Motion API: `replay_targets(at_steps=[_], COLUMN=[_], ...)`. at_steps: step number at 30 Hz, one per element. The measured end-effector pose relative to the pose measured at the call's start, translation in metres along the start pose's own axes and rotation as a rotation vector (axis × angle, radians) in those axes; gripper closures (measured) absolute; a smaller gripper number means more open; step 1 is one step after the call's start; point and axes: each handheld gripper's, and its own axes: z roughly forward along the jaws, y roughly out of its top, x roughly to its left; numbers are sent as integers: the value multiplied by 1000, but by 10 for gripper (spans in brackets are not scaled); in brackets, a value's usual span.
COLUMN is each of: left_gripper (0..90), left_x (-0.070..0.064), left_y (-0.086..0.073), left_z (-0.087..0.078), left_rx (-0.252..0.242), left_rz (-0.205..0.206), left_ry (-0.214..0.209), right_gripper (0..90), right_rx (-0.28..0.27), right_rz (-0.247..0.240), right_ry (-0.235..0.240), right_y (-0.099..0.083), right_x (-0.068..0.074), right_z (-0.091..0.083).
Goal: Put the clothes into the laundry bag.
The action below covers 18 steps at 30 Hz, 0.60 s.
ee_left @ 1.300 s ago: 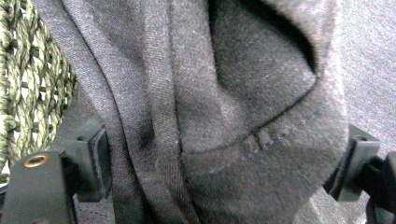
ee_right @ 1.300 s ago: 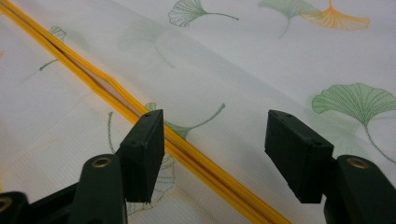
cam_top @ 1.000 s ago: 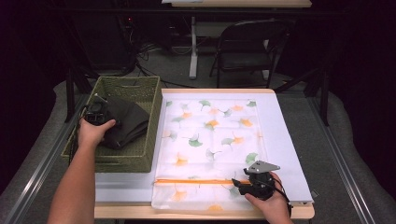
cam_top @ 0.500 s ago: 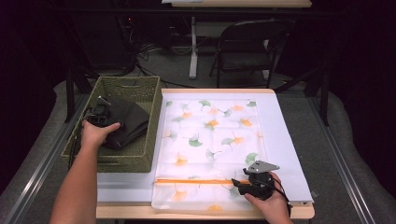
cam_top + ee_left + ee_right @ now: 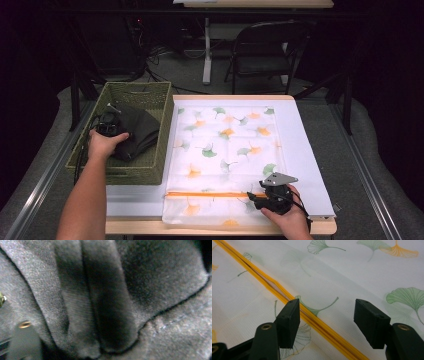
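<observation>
Lying bunched in the green wicker basket [image 5: 150, 170] at the left edge of the worktop [image 5: 305, 150]: a dark grey garment [image 5: 137, 130], with the left tongs [image 5: 107, 122] pressed down onto its near-left folds. Seen up close from the left gripper view, thick soft ridges of grey cloth [image 5: 107, 302]; whether those tongs are pinched on a fold or merely resting there cannot be told. Spread across the middle of the worktop, a white mesh laundry bag [image 5: 225, 150] printed with green and orange ginkgo leaves, orange zipper [image 5: 210, 194] running along its near edge. Poised at the near right corner, the right tongs [image 5: 327, 322], jaws plainly apart and straddling the zipper line without touching it.

Likely trouble ahead: grabbing only one loose layer and trailing the rest over the basket rim, perhaps dragging the basket along; pinching thin mesh instead of the zipper edge, leaving the mouth too narrow for a bulky bundle; sliding the light bag off the near edge under a sideways pull.

No brand, label or readable writing anywhere on garment, bag or basket.
</observation>
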Motion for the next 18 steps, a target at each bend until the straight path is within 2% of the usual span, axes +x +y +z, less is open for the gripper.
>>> replay_targets(at_steps=[10,18], left_gripper=[365,375], left_x=[-1,-5], left_y=[0,0], left_z=[-3,-3], left_rx=[-17,-19], left_rz=[0,2], left_ry=[2,27], right_gripper=[376,376], right_rx=[-3,-2], right_rz=[-10,-31], right_ry=[-8,-14], right_y=[0,0], right_x=[0,1], right_z=[-1,-1])
